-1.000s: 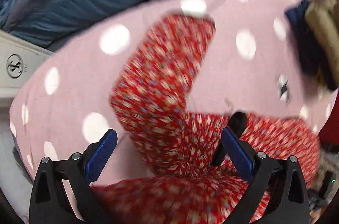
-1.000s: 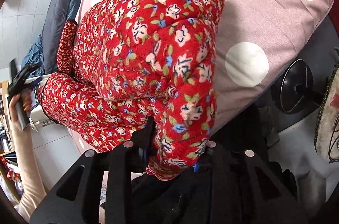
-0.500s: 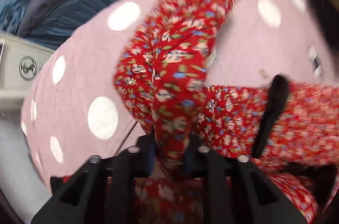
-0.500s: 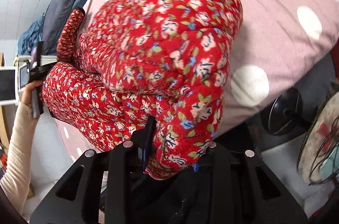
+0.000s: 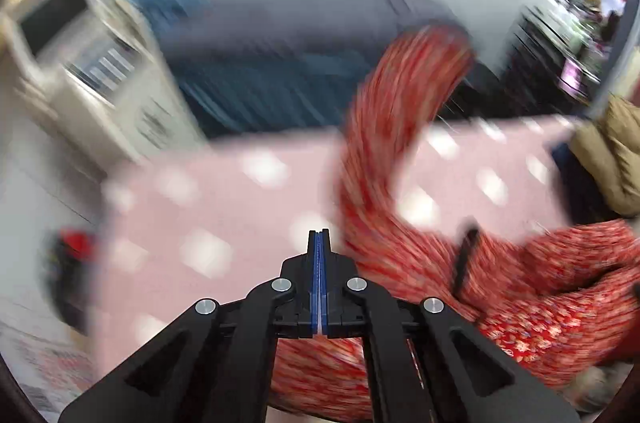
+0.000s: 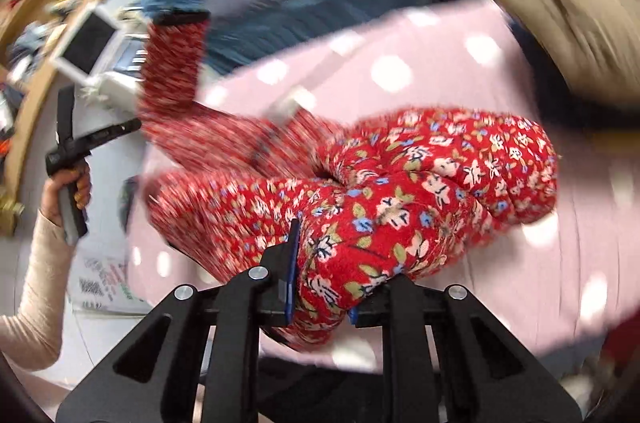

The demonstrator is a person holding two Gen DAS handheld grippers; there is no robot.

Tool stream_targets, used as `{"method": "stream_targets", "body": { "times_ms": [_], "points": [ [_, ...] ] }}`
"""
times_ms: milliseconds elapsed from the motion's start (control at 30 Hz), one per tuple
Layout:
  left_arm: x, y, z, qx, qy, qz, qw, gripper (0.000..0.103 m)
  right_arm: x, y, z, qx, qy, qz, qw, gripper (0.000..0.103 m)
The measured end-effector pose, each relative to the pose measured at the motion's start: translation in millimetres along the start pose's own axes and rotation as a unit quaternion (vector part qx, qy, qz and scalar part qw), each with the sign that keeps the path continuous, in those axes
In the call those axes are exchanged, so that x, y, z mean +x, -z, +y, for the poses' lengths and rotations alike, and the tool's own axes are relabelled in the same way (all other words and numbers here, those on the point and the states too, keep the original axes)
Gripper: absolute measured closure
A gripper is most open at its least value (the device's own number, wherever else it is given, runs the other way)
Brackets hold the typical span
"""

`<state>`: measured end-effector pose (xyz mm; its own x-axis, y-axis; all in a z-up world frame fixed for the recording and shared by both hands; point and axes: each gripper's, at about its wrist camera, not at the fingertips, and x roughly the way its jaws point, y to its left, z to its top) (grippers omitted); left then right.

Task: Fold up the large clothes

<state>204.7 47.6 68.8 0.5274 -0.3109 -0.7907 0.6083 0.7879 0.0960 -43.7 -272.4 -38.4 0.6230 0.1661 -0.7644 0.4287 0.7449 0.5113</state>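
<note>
A worktop covered in pink cloth with white dots carries a red floral padded garment and a tan garment at its far corner.

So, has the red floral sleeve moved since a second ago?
Yes. The red floral sleeve has swung up off the pink dotted cloth; its cuff now stands above the cloth's far edge.

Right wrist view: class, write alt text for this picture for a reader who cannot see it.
The right gripper pinches a thick fold of a red flowered padded garment over a pink sheet with white dots. At far left a hand holds up the other gripper, shut on nothing, while a blurred red sleeve swings free.
</note>
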Motion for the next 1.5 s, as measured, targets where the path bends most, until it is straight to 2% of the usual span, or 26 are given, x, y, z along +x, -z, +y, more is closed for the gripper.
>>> {"method": "stream_targets", "body": {
  "times_ms": [33,100,167,200,233,267,333,367,467,500,600,700,833,867,933,967,1000,1067,1200,1267,1333,1367,1433,1500],
  "points": [
    [-23,-7,20,-0.024,-0.005,-0.020,0.9995,0.103,-2,-12,11,-0.017,-0.012,-0.012,1.000,0.085],
    [-50,-12,58,-0.081,0.003,-0.015,0.9966,0.103,0,-37,38,-0.067,-0.031,-0.031,0.997,0.086],
    [-67,-10,73,-0.096,-0.033,-0.032,0.9943,0.103,2,-53,55,-0.091,-0.041,-0.043,0.994,0.086],
    [-74,-7,81,-0.097,-0.042,-0.029,0.9940,0.102,5,-63,62,-0.095,-0.051,-0.043,0.993,0.086],
    [-73,-3,84,-0.100,-0.042,-0.014,0.9940,0.096,6,-69,66,-0.095,-0.059,-0.042,0.993,0.086],
    [-68,4,84,-0.106,-0.044,0.000,0.9933,0.090,7,-69,69,-0.096,-0.060,-0.042,0.993,0.086],
    [-55,16,80,-0.107,-0.042,0.021,0.9932,0.050,15,-73,65,-0.099,-0.049,-0.033,0.993,0.086],
    [-44,23,79,-0.106,-0.037,0.031,0.9932,0.044,19,-71,60,-0.096,-0.044,-0.026,0.994,0.086],
    [2,38,52,-0.111,-0.009,0.068,0.9915,0.039,27,-58,30,-0.060,-0.028,0.007,0.998,0.086],
    [24,39,44,-0.115,0.014,0.093,0.9890,0.033,28,-49,14,-0.044,-0.016,0.019,0.999,0.086],
    [67,39,31,-0.105,0.020,0.129,0.9858,0.024,35,-12,-37,0.026,0.004,0.063,0.998,0.085],
    [108,34,4,-0.069,0.019,0.156,0.9851,0.022,43,24,-78,0.096,0.015,0.111,0.989,0.085],
    [158,25,-38,-0.026,0.060,0.187,0.9802,0.017,59,82,-115,0.170,0.015,0.178,0.969,0.084],
    [170,23,-50,-0.014,0.070,0.195,0.9782,0.016,61,93,-119,0.182,0.018,0.184,0.966,0.083],
    [195,24,-80,0.023,0.079,0.214,0.9734,0.015,63,110,-133,0.222,0.020,0.187,0.957,0.077],
    [206,26,-95,0.039,0.086,0.223,0.9701,0.015,63,116,-140,0.244,0.016,0.185,0.952,0.069],
    [218,29,-113,0.056,0.103,0.232,0.9654,0.015,60,119,-146,0.261,0.022,0.177,0.949,0.055],
    [241,35,-147,0.089,0.138,0.245,0.9555,0.015,52,118,-154,0.268,0.036,0.154,0.951,0.049],
    [272,37,-184,0.138,0.112,0.231,0.9566,0.015,50,118,-156,0.266,0.041,0.146,0.952,0.044],
    [288,31,-187,0.142,0.113,0.230,0.9559,0.015,53,118,-154,0.274,0.038,0.144,0.950,0.043],
    [310,26,-180,0.132,0.107,0.273,0.9469,0.015,55,122,-151,0.282,0.038,0.143,0.948,0.042],
    [313,23,-173,0.126,0.104,0.279,0.9463,0.015,52,120,-151,0.284,0.039,0.141,0.948,0.041],
    [306,16,-157,0.115,0.108,0.257,0.9535,0.015,53,124,-155,0.289,0.040,0.138,0.946,0.039],
    [297,13,-131,0.079,0.116,0.242,0.9601,0.015,54,126,-155,0.292,0.040,0.136,0.946,0.037]
  ]
}}
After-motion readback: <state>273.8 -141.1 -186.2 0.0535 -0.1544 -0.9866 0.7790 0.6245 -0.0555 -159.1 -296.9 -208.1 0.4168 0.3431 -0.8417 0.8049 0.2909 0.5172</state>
